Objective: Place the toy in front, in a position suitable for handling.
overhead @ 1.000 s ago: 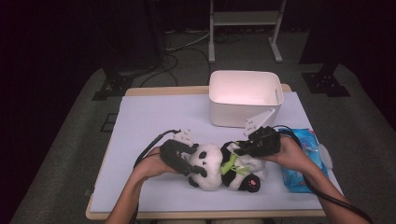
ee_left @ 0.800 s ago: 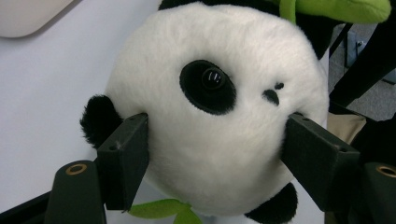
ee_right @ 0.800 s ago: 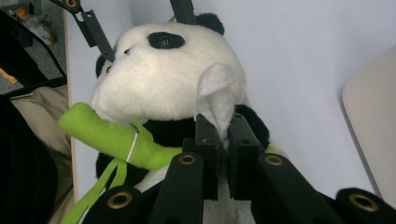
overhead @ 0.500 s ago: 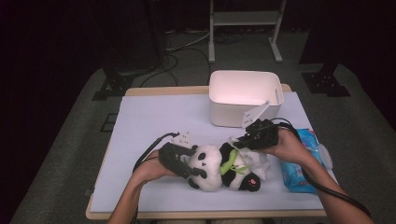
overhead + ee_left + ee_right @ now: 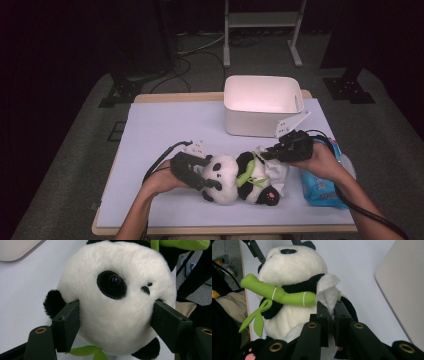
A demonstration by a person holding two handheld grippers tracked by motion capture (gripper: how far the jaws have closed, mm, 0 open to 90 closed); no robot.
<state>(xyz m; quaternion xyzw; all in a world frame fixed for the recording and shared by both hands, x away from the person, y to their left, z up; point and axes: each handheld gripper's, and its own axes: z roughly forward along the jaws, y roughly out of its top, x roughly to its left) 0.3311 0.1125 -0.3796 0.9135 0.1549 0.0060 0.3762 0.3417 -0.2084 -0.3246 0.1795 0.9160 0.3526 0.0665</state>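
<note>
The black-and-white plush panda toy (image 5: 240,180) is lying on its back on the pale lilac table cover (image 5: 165,130), near the table's front edge, its head pointing toward the person's left; a green stuffed bamboo stalk (image 5: 284,296) is lying across its chest, with green fabric leaves hanging from it.

The left gripper (image 5: 202,177) is clamping the panda's white head; in the left gripper view its two black pads (image 5: 66,325) are standing wide apart and pressing into the fur on either side of the head, one just beside a black ear and the other beside the muzzle.

The right gripper (image 5: 267,152) is sitting over the panda's belly; in the right gripper view its jaws are standing nearly together, pinching a crumpled white tissue (image 5: 328,293) between them; the tissue is resting against the panda's black shoulder band and touching the bamboo stalk.

The white rectangular plastic bin (image 5: 262,102) is standing on the far side of the cover, behind the right gripper and apart from the toy; a blue soft pack of wipes (image 5: 322,187) is lying at the right edge of the table, partly under the person's right forearm.
</note>
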